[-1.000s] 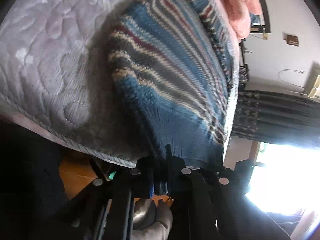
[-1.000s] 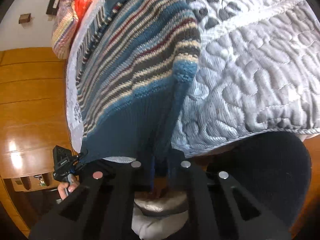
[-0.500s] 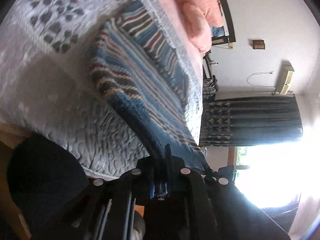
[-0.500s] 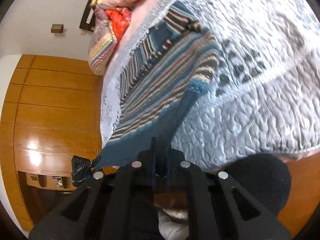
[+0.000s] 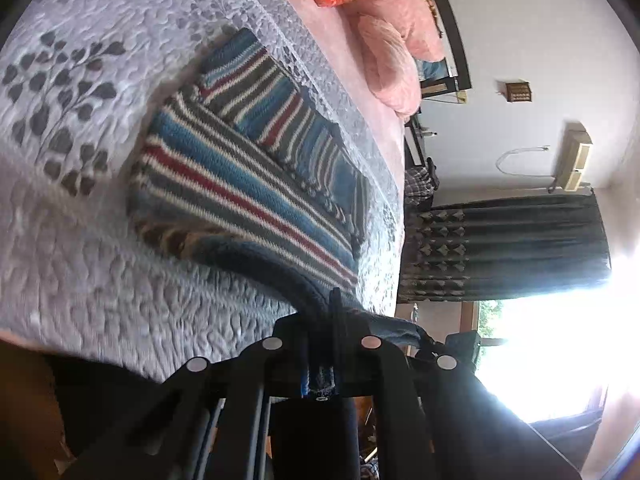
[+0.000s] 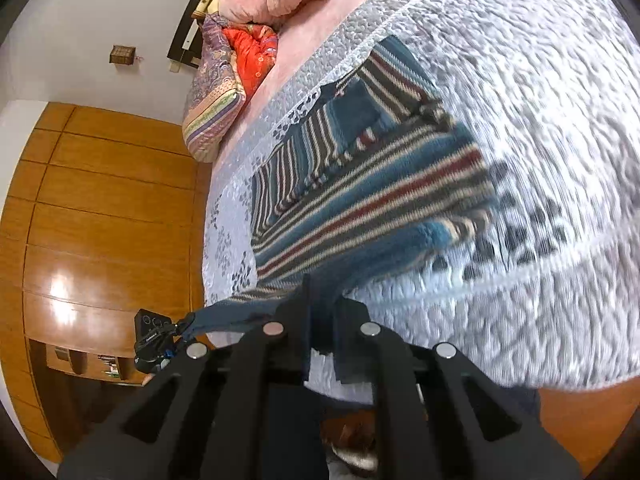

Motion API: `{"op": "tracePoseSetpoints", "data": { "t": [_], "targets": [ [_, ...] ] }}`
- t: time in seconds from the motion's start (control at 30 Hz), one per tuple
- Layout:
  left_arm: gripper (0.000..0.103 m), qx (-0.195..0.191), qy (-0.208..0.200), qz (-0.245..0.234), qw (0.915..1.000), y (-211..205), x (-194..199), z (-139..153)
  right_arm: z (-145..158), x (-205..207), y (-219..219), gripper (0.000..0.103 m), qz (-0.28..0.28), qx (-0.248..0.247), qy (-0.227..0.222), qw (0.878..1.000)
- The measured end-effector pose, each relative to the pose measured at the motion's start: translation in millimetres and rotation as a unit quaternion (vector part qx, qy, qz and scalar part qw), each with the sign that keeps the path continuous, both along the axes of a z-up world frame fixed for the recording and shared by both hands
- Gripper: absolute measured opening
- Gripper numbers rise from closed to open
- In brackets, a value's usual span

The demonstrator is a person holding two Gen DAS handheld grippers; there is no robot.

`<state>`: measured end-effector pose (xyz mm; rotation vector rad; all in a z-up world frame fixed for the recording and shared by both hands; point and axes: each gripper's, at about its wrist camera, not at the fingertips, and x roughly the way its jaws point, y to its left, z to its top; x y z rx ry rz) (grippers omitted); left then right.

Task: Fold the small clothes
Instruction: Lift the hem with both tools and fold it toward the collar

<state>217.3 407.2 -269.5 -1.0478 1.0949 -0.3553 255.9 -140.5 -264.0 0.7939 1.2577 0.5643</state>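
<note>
Both grippers, left (image 5: 322,344) and right (image 6: 320,336), are clamped on the sweater's (image 5: 240,184) blue hem; the sweater lies on the bed (image 5: 80,264), sleeves seemingly folded in; the hem-to-collar fold looks barely begun, with hem lifted at the bed's edge.

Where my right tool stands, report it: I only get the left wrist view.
Observer: The right tool is shut on the striped sweater's dark blue hem.
Operator: Tell me what lies to its left.
Observer: The hem stretches to the left tool, out past the quilt's edge.
Operator: Name what's behind that tool.
Observer: A wood-panelled wall.
</note>
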Motion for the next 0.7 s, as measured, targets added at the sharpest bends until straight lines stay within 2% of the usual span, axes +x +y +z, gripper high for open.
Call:
{"op": "tracePoseSetpoints", "data": {
  "t": [0.3, 0.63, 0.7],
  "targets": [
    [0.008, 0.010, 0.050, -0.002, 0.9987, 9, 90, -38, -33, 86, 15, 0.006, 0.005, -0.033, 0.027, 0.999],
    [0.009, 0.038, 0.102, -0.011, 0.9940, 14, 185, -93, -93, 178, 34, 0.007, 0.015, -0.060, 0.071, 0.996],
    [0.011, 0.041, 0.108, -0.014, 0.9932, 16, 198, -105, -107, 193, 38, 0.011, 0.018, -0.064, 0.080, 0.995]
  ]
}}
